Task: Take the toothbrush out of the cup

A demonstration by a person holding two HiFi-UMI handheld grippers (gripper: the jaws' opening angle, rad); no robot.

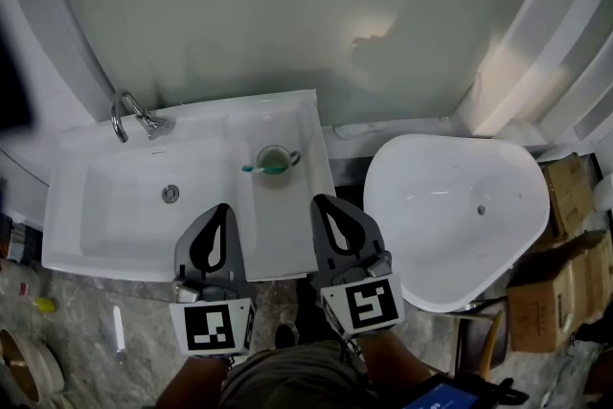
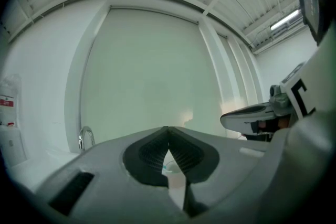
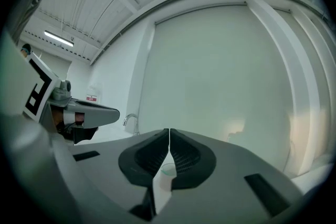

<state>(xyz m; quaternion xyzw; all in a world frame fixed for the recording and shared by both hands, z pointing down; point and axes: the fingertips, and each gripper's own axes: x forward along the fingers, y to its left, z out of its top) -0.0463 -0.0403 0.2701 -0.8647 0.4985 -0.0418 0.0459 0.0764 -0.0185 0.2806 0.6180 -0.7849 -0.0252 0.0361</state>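
A translucent green cup (image 1: 276,157) stands on the flat right ledge of the white sink (image 1: 115,235). A teal toothbrush (image 1: 262,169) lies across its rim, sticking out to the left. My left gripper (image 1: 223,205) hovers over the sink's front edge, below and left of the cup, shut and empty. The right gripper (image 1: 317,198) is below and right of the cup, also shut with nothing held. In the left gripper view the tips (image 2: 168,127) meet and the cup (image 2: 171,168) peeks through the gap below. The right gripper view shows the same: tips (image 3: 169,130) together, the cup (image 3: 167,170) beyond.
A chrome faucet (image 1: 129,116) stands at the sink's back left, above the drain (image 1: 170,193). A large white basin (image 1: 460,215) sits close to the right of the sink. Cardboard boxes (image 1: 567,196) are stacked at the far right. A pale wall panel (image 1: 287,5) rises behind.
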